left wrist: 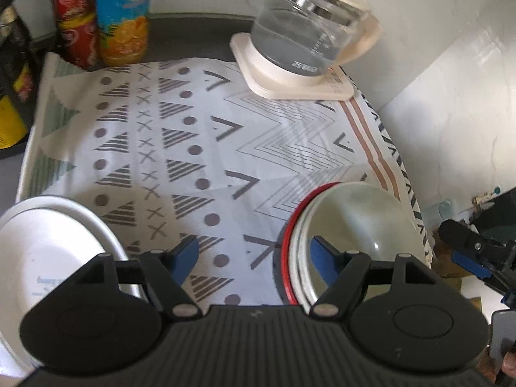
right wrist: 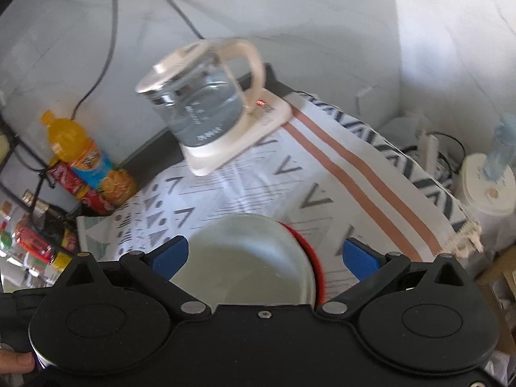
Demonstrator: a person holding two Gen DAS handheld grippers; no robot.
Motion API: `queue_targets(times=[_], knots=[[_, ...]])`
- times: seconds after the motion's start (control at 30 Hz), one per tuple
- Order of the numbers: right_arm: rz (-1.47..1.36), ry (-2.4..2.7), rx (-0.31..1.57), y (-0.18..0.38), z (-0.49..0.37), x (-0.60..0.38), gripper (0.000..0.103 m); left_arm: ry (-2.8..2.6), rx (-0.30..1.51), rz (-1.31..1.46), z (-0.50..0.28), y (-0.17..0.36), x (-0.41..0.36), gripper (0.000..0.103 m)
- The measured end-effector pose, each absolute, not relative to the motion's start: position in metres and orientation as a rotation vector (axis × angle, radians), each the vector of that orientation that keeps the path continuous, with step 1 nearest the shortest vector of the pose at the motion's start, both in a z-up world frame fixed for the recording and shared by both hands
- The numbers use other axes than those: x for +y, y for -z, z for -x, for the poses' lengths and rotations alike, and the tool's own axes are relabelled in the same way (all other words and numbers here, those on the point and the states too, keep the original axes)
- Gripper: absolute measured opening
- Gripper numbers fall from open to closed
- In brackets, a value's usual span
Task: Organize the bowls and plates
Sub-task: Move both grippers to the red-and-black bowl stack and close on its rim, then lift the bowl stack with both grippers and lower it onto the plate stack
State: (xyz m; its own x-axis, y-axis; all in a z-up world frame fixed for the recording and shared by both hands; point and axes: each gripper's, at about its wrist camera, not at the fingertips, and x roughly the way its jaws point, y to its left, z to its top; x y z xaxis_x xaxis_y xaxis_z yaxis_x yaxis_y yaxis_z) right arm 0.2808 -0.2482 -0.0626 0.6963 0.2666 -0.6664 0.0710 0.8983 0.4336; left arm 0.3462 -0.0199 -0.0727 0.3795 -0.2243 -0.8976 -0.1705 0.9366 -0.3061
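Observation:
A stack of bowls (left wrist: 354, 222) sits on the right side of the patterned cloth (left wrist: 193, 135), a pale bowl on top and a red-rimmed one underneath. A white plate (left wrist: 48, 251) lies at the cloth's near left corner. My left gripper (left wrist: 254, 258) hangs open over the cloth between plate and bowls, holding nothing. In the left wrist view my right gripper (left wrist: 467, 258) shows at the right edge, beside the bowls. In the right wrist view the right gripper (right wrist: 262, 258) is open above the bowl stack (right wrist: 251, 254), its blue pads (right wrist: 358, 258) clear of the rim.
A glass kettle (left wrist: 300, 32) on a cream base stands at the cloth's far right corner. Two drink bottles (left wrist: 122, 16) stand at the far left. A wall runs close along the right. A white tub (right wrist: 487, 190) sits past the cloth's right edge, and a rack of packets (right wrist: 32, 242) stands at the left.

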Motion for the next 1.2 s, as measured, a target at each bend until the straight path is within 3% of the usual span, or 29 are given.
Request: queue_targets(times=[0.37,0.53,0.73,0.87,0.9,0.97,1.2], knots=[[-0.532,-0.019,0.869,0.095,-0.277,-0.268,0.101,0.172,1.264,0.345,-0.376,0.101,-0.049,0.074],[-0.57,-0.008,0.929,0.113,-0.279,-0.267,0.088,0.198,1.314,0.335,-0.383,0.118,-0.052,0.072],[-0.601,-0.008,1.003,0.134,-0.281,-0.257,0.072,0.22,1.369,0.356,-0.388,0.136,-0.048,0.061],[-0.649,-0.008,1.06,0.151,-0.282,-0.252,0.05,0.252,1.416,0.373,-0.392,0.147,-0.049,0.046],[-0.66,-0.013,1.062,0.153,-0.281,-0.251,0.036,0.262,1.425,0.38,-0.392,0.149,-0.048,0.038],[-0.657,-0.021,1.064,0.153,-0.28,-0.248,0.033,0.274,1.431,0.422,-0.394,0.151,-0.045,0.028],[-0.619,-0.027,1.04,0.148,-0.281,-0.245,0.032,0.275,1.41,0.415,-0.389,0.145,-0.044,0.027]])
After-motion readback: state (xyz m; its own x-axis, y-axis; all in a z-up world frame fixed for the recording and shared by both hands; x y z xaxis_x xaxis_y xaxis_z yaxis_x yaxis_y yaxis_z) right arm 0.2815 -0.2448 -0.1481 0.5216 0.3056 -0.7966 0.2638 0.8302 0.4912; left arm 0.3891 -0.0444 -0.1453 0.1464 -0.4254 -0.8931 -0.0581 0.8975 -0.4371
